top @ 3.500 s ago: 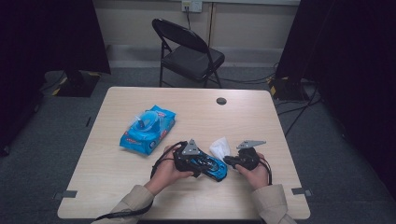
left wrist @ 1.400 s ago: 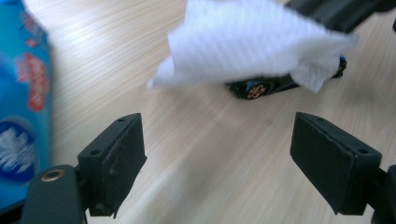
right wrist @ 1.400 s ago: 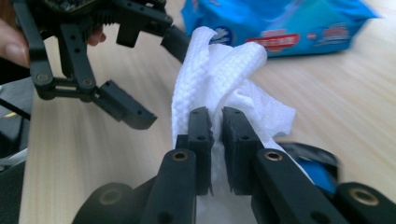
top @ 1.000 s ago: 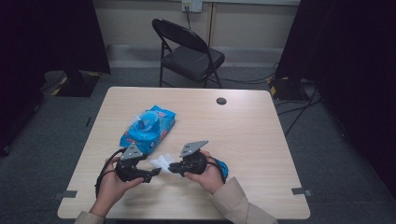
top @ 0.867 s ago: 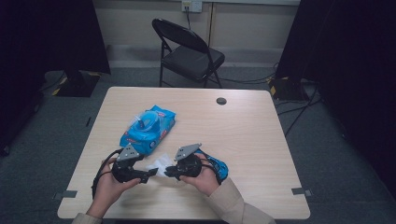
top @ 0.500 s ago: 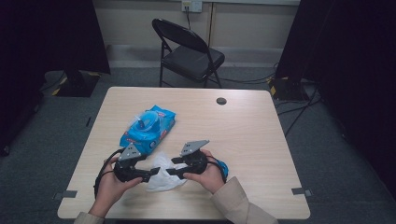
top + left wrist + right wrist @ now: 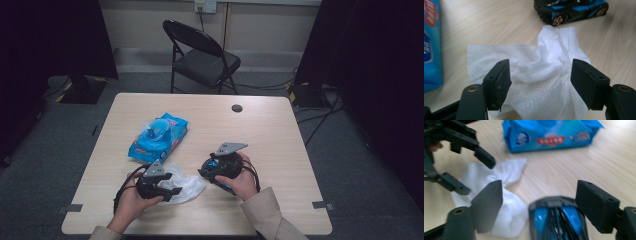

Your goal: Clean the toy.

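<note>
Though crumpled at its middle, white textured wipe (image 7: 541, 75), flat-edged.

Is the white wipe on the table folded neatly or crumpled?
Crumpled: the white wipe lies bunched with raised creases, only one corner spread flat on the table.

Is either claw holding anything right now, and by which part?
Nothing is held. The left claw stands open over the white wipe; the right claw is open around the toy car.
</note>
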Demonstrator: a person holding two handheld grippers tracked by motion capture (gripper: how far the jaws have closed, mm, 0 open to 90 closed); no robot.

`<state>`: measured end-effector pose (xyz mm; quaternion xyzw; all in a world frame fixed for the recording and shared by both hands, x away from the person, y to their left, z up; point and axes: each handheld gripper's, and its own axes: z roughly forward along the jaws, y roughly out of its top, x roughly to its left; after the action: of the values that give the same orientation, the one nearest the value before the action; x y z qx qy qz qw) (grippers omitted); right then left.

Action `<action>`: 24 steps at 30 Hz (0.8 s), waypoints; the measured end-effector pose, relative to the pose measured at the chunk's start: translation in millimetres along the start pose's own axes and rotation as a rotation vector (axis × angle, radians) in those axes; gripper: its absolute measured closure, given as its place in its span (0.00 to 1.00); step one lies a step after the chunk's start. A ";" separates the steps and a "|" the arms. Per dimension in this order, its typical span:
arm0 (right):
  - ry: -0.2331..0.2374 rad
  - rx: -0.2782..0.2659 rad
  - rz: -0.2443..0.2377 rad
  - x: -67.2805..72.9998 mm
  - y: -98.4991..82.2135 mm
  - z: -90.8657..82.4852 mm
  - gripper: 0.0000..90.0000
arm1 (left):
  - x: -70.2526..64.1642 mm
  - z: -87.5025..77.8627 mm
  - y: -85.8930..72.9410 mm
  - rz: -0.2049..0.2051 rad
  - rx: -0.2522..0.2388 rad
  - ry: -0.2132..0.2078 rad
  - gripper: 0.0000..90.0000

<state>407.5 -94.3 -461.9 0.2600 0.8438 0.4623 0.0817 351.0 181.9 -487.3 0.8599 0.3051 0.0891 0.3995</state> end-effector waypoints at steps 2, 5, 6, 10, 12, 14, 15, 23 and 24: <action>-0.018 0.028 0.001 -4.3 -6.4 1.8 0.19 | -1.4 3.9 -2.0 0.002 0.009 -0.003 0.36; -0.027 0.057 0.000 -9.3 -14.4 3.5 0.18 | -2.8 8.0 -3.7 0.014 0.023 0.002 0.36; -0.022 0.070 -0.003 -11.0 -16.7 4.3 0.18 | -3.7 9.7 -4.4 0.010 0.019 0.001 0.35; -0.020 0.110 -0.016 -15.4 -22.4 8.0 0.18 | -3.9 12.0 -4.9 0.022 0.023 0.002 0.35; -0.013 0.115 -0.024 -16.2 -22.4 10.1 0.19 | -4.2 12.6 -5.3 0.019 0.026 0.003 0.34; -0.008 0.125 -0.040 -16.0 -21.4 13.0 0.18 | -3.9 13.7 -5.9 0.027 0.029 0.003 0.34; -0.011 0.130 -0.046 -15.9 -21.0 15.0 0.19 | -3.9 13.7 -5.9 0.027 0.029 0.003 0.33; -0.027 0.206 -0.094 -14.7 -23.2 29.3 0.19 | -2.3 13.9 -6.3 0.029 0.022 0.002 0.35; -0.021 0.213 -0.094 -15.1 -23.6 30.4 0.19 | -2.2 13.9 -6.4 0.029 0.021 0.003 0.35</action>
<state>423.3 -90.0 -499.9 0.2322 0.8986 0.3628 0.0839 351.9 174.9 -501.0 0.8683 0.2940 0.0928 0.3886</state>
